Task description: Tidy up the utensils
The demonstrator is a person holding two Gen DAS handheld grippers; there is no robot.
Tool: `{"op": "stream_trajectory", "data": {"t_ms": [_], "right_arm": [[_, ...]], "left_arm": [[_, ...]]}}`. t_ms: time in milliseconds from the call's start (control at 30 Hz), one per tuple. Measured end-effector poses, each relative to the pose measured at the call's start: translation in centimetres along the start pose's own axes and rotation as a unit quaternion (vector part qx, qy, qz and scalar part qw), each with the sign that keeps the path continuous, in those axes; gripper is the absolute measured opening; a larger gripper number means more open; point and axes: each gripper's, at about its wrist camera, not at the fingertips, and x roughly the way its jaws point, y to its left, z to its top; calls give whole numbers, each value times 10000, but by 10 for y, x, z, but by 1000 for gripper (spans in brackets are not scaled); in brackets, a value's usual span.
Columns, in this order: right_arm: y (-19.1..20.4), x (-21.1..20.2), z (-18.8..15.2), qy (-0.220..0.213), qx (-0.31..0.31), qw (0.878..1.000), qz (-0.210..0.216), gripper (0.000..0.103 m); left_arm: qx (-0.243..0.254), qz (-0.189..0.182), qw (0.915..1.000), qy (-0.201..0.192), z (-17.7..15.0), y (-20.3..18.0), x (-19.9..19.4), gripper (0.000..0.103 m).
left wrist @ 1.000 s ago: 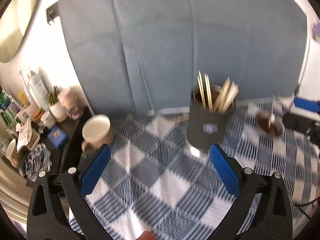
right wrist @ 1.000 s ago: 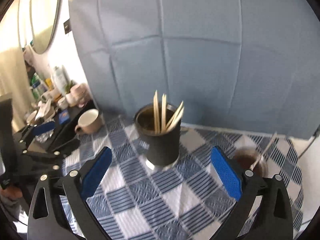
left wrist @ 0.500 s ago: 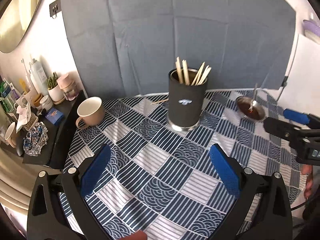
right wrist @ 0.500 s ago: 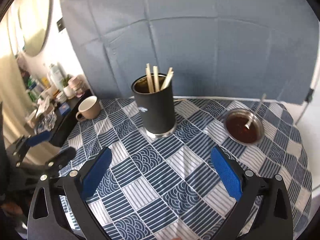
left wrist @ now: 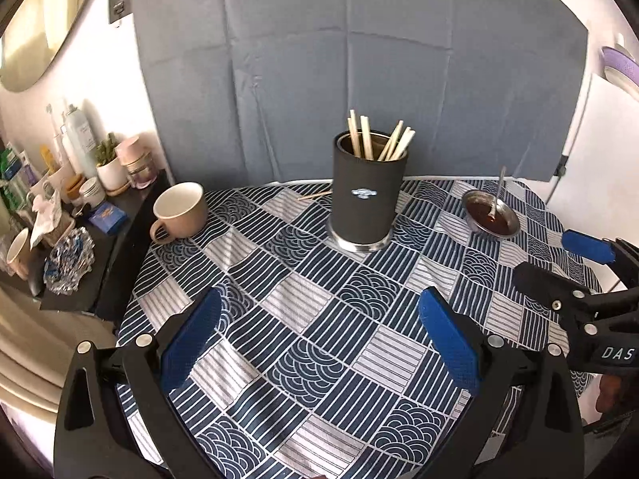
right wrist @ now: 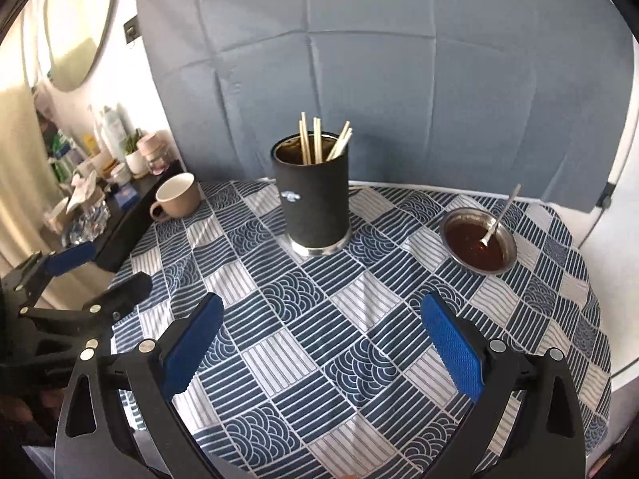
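Wooden chopsticks (left wrist: 377, 139) stand in the black holder (left wrist: 365, 195) mid-table, one stray (left wrist: 314, 195) behind it, so I hold left gripper (left wrist: 319, 343) and right gripper (right wrist: 323, 343) empty, fingers spread wide.

A: How does the left gripper (left wrist: 319, 331) stand?
B: Its 2 blue-padded fingers (left wrist: 191, 343) are spread wide, nothing between them, pointing toward the far side.
A: And the right gripper (right wrist: 321, 335)?
B: The same: jaws wide apart, holding nothing. It sits to the right of the left one, both at the near edge, side by side and apart.
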Motion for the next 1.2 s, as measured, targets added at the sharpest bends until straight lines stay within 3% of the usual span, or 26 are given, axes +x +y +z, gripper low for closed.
{"op": "stream_trajectory", "data": {"t_ms": [467, 1200], "right_arm": [[-5, 4, -6, 146, 196, 9996, 172, 95], [4, 16, -12, 492, 23, 9982, 347, 95]], "left_arm": [[-618, 251, 9974, 257, -11, 23, 1, 97], [-594, 187, 9973, 383, -15, 22, 3, 97]]}}
